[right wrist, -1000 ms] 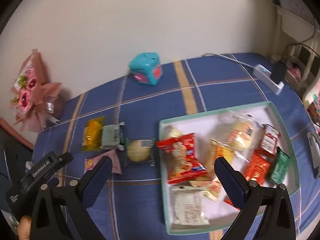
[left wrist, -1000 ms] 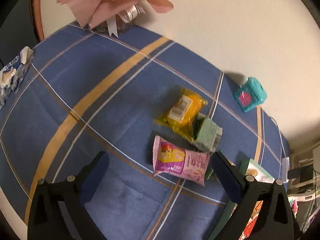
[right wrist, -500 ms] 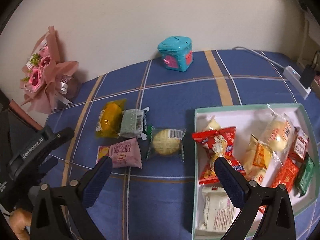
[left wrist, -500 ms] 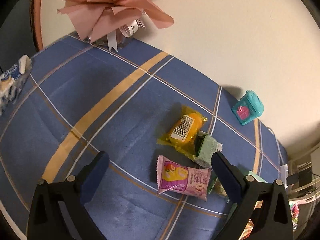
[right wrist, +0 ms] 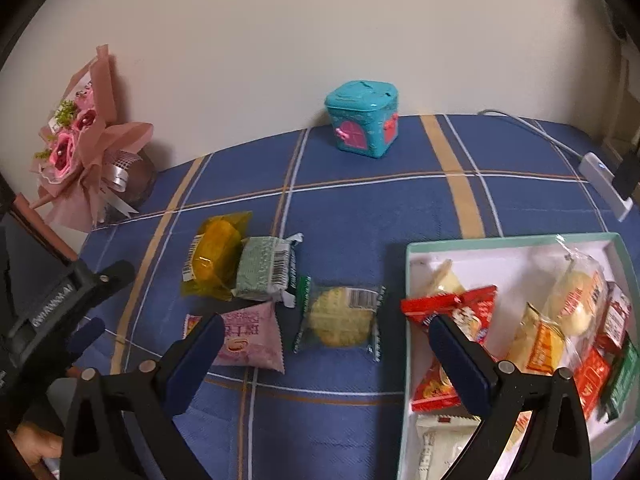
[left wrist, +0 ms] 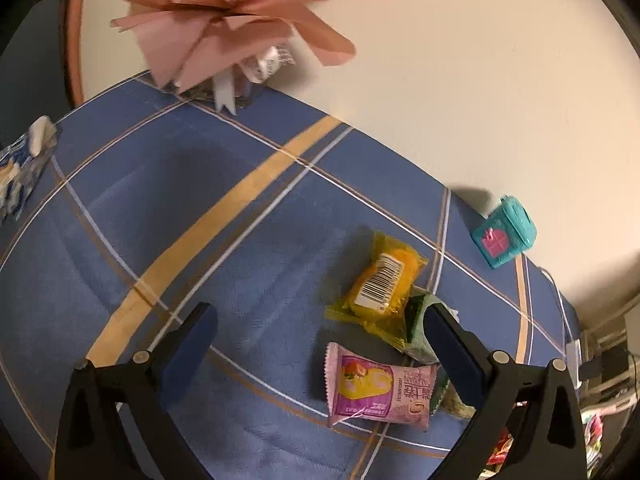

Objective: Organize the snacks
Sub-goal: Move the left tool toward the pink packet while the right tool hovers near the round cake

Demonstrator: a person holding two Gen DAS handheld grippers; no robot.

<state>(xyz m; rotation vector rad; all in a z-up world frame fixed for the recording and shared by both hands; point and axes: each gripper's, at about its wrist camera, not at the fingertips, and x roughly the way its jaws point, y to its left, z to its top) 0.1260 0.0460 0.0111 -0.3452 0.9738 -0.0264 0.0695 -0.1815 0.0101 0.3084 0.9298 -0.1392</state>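
Several loose snacks lie on the blue plaid tablecloth: a yellow packet [right wrist: 214, 255] [left wrist: 380, 283], a pale green packet [right wrist: 266, 267] [left wrist: 420, 326], a pink packet [right wrist: 250, 338] [left wrist: 380, 390] and a clear-wrapped round cake [right wrist: 340, 317]. A white tray with a green rim [right wrist: 500, 242] at the right holds several more snacks. My right gripper [right wrist: 324, 344] is open and empty, hovering above the round cake. My left gripper [left wrist: 320, 336] is open and empty, hovering left of the yellow and pink packets; it also shows in the right wrist view [right wrist: 100, 300].
A teal toy box [right wrist: 363, 124] [left wrist: 505, 237] stands by the wall. A pink flower bouquet [right wrist: 86, 148] [left wrist: 236, 28] sits at the back left corner. A white power strip [right wrist: 606, 184] lies at the right edge. A blue-white packet [left wrist: 22, 166] lies far left.
Both grippers have moved toward the loose snacks. The right view has shifted left and lower, bringing the packets closer. The left view has drawn back, showing more of the bouquet.
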